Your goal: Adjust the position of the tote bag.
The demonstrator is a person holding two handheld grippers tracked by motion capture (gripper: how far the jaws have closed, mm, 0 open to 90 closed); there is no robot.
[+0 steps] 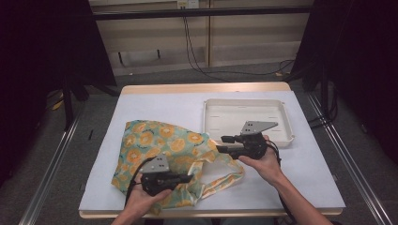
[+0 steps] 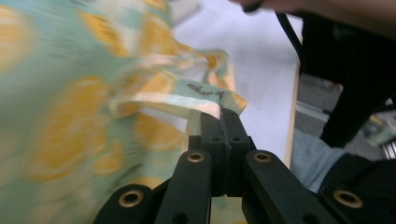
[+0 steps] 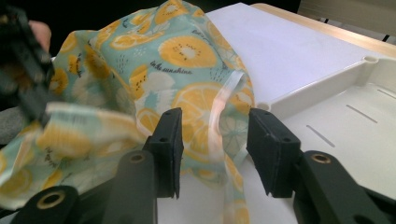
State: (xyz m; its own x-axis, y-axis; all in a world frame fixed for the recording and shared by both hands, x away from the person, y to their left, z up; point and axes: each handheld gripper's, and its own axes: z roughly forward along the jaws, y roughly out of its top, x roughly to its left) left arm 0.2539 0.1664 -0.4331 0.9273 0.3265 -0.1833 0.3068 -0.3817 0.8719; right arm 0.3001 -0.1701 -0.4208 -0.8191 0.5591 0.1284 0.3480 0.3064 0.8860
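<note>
The tote bag (image 1: 164, 150), a thin cloth printed with orange slices on pale green, lies crumpled on the bench (image 1: 155, 105), spread between the two hand-held grippers and reaching away from both toward the far left of the white cover.

The left hand-held gripper (image 1: 190, 177) sits at the bag's near edge. In the left gripper view its jaws are pressed together on a cream-edged strip of the cloth (image 2: 187, 99), which looks like the hem or a handle by the bag's mouth; the fabric rises to the jaws and drapes away to their left. Pinching there probably serves to lift one lip of the opening, or to anchor the bag while the other hand works.

The right hand-held gripper (image 1: 220, 143) hovers at the bag's right corner with its jaws spread and nothing between them. In the right gripper view a pale handle strap (image 3: 224, 114) hangs just beyond the gap, so my guess is that it is lining up to take that strap or the opposite lip. A loop of handle (image 1: 230, 176) trails on the bench between the two grippers, nearer the person.

Just behind the right hand-held gripper stands a shallow white tray (image 1: 281, 110), empty as far as can be seen, perhaps kept ready for later use.

The bench has a white covering over a wooden top. Around it are dark curtains, grey floor, metal rails at both sides, and cables (image 1: 197, 56) running down the pale wall behind.
</note>
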